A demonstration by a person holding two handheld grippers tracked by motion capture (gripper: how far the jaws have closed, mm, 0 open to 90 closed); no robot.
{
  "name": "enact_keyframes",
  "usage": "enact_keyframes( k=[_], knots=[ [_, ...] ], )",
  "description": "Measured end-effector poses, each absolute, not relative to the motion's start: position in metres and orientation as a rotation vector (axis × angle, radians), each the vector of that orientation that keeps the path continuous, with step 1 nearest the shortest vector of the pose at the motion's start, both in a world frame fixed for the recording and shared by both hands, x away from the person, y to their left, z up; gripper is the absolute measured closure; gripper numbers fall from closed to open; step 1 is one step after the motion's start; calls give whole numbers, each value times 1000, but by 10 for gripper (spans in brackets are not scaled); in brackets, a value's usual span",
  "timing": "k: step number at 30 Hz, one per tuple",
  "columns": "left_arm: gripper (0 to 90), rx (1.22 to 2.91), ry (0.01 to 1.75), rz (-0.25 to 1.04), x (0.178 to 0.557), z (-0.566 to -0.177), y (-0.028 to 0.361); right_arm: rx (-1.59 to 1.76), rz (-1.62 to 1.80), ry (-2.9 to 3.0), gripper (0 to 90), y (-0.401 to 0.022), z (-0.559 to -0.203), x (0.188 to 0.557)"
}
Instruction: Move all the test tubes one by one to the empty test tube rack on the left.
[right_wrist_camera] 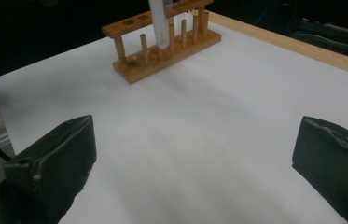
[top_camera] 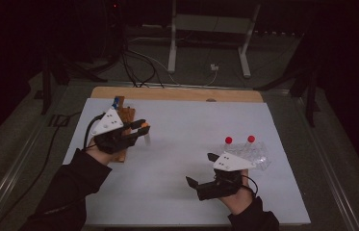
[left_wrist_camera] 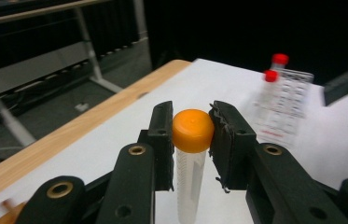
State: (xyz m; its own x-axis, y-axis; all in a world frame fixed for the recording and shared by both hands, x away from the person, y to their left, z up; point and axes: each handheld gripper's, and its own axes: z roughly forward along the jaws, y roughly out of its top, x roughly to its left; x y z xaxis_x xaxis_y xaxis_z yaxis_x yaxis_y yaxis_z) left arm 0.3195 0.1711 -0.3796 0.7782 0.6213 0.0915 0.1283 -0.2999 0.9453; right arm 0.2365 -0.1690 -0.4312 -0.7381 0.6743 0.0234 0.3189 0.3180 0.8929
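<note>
A person sat at a table w/ a white mat (top_camera: 177,192) and held 2 two-jaw grippers. The left gripper (left_wrist_camera: 191,135) was pinching an orange-capped tube (left_wrist_camera: 190,186) just under its cap, pads pressed on both sides. The tube hung upright, long axis vertical, cap at jaw level and clear body dropping straight below the jaws toward the mat. In the high view the left gripper (top_camera: 141,129) was held over the mat's left part, tube (top_camera: 146,137) at its tip.

Right behind and beside that gripper, touching its outline in the high view, stood a wooden tube rack (top_camera: 124,120). In the right gripper view the rack (right_wrist_camera: 162,44) sat far ahead and slightly left of the jaws, w/ the clear tube's rounded bottom (right_wrist_camera: 158,23) hanging just above its near row of holes; I could not tell which hole it lined up w/.

The right gripper (top_camera: 198,168) was spread wide, nothing between its pads, resting low near the mat's front right. Just beyond it and to its right lay a clear plastic holder (top_camera: 256,154) w/ 2 red-capped tubes (top_camera: 228,140) standing in it.

Judgement: the left hand was far nearer the rack, so the key relation was tube bottom vs. rack hole, near-vertical alignment.
</note>
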Motion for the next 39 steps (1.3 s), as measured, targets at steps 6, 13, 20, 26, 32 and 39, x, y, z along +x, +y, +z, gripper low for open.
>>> enact_keyframes(
  k=[6,13,20,26,32,39],
  knots=[
    [718,1799,658,593,329,-374,198,873,1419,2228,0,-172,-429,236],
    [718,1762,756,649,341,-372,225,875,1426,2224,0,-173,-428,236],
    [718,1735,832,705,353,-372,245,875,1430,2228,0,-174,-428,236],
    [718,1707,880,731,362,-377,254,870,1430,2227,0,-174,-428,236],
    [718,1710,926,754,372,-388,256,869,1428,2232,0,-174,-428,236],
    [717,1725,967,774,377,-408,257,872,1427,2237,0,-175,-429,237]
  ],
)
